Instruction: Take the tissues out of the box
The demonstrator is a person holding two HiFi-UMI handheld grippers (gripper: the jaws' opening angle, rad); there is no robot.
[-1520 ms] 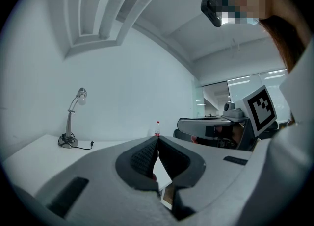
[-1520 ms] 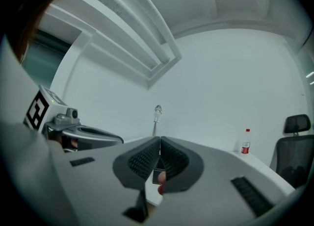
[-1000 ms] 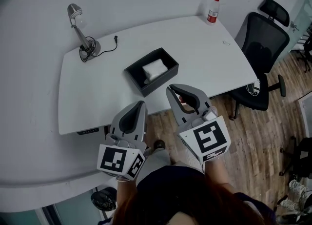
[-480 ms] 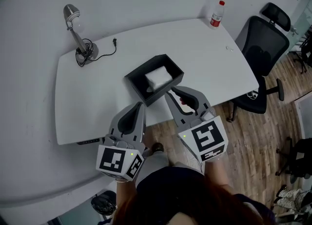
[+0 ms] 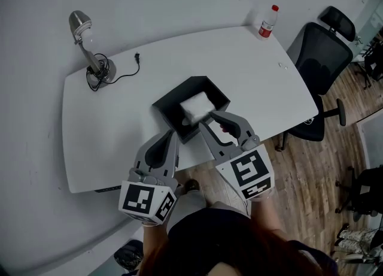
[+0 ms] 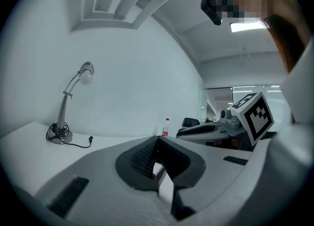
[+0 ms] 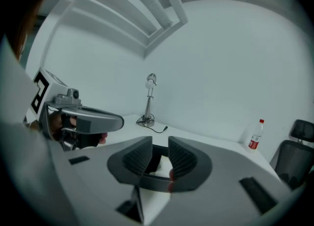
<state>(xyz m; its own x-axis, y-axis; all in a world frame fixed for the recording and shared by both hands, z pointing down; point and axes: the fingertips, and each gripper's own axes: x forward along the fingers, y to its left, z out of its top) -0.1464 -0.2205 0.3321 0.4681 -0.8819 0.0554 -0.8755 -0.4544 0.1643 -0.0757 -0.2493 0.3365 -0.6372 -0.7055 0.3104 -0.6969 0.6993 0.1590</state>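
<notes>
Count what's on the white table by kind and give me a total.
Desk lamp: 1
Black box: 1
Tissue pack: 1
Bottle: 1
Small item, too small to tell: 1
Total: 5

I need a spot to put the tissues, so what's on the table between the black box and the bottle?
Nothing: in the head view, the table between the black box and the bottle is bare white surface.
</notes>
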